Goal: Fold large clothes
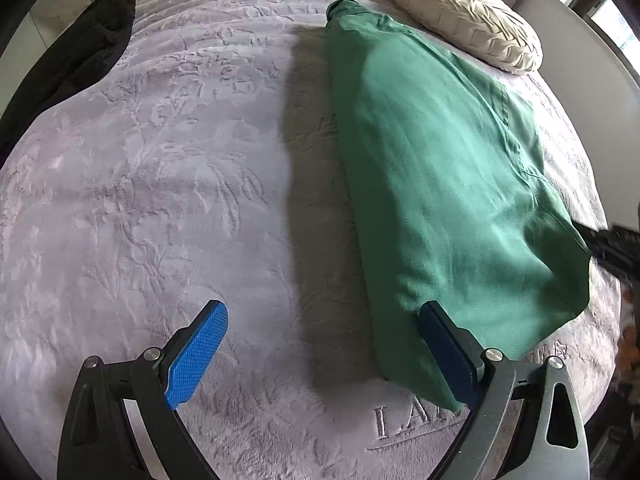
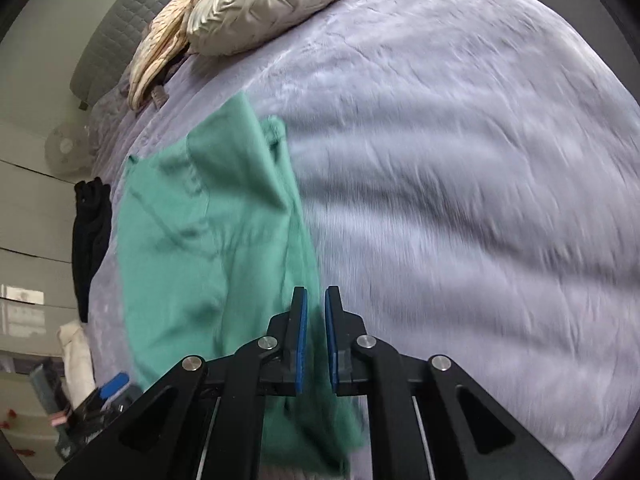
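A green garment (image 1: 432, 168) lies folded lengthwise on the lilac bedspread (image 1: 160, 184), running from the near right toward the far pillow. My left gripper (image 1: 320, 352) is open and empty; its right finger sits at the garment's near left corner. In the right wrist view the green garment (image 2: 208, 240) is lifted and draped, blurred by motion. My right gripper (image 2: 316, 336) is nearly closed on the garment's edge, with green cloth passing between the blue pads (image 2: 302, 344).
A cream pleated pillow (image 1: 468, 20) lies at the far right of the bed. A black garment (image 1: 76, 56) hangs over the far left edge. A striped cloth (image 2: 160, 56) sits by the grey headboard (image 2: 132, 28). A fan and drawers stand beside the bed.
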`<state>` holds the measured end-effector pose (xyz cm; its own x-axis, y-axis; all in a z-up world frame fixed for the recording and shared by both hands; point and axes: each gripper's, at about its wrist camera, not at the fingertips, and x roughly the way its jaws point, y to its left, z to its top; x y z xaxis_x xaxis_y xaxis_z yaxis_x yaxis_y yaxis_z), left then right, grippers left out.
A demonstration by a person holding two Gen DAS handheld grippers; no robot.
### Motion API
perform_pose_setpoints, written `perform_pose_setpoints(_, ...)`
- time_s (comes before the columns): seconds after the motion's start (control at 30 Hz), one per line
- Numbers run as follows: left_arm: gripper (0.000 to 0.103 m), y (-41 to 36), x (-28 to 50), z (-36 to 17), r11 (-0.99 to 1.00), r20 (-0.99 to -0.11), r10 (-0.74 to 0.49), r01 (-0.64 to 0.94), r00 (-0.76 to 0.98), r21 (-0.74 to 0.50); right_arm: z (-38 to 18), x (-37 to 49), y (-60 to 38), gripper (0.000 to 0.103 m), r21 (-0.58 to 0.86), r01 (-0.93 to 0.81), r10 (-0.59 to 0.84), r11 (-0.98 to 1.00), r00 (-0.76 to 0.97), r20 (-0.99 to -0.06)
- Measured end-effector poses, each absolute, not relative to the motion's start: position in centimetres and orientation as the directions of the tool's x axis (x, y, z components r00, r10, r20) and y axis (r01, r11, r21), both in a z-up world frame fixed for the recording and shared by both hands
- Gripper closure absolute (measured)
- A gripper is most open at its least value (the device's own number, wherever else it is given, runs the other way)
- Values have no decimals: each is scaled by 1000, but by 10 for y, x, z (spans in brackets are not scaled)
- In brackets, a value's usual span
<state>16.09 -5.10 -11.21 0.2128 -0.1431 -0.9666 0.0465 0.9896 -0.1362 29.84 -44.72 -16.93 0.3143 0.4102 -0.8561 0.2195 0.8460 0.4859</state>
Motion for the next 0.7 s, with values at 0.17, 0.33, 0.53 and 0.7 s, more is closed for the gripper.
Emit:
perform_pose_setpoints(0.17,6,-43,157,-107,976,-954,-214,13,209,-216,-150,265,-435,39,476,164,404,864,338,-850)
perform_pose_setpoints(0.33,6,-55,150,-115,987,-967,-156,76,204,-143,-152,247,-428,39,427,130,371,895,315,-874)
perform_pose_setpoints(0.53,6,-48,145,-119,988,-970,-154,60,190,-145,-186,232,-446,40,332,233,284,914,216,-934)
perform_pose_setpoints(0.7,6,-48,142,-116,990,-972,-135,64,192,-125,-173,221,-462,40,388,293,316,874,265,-911)
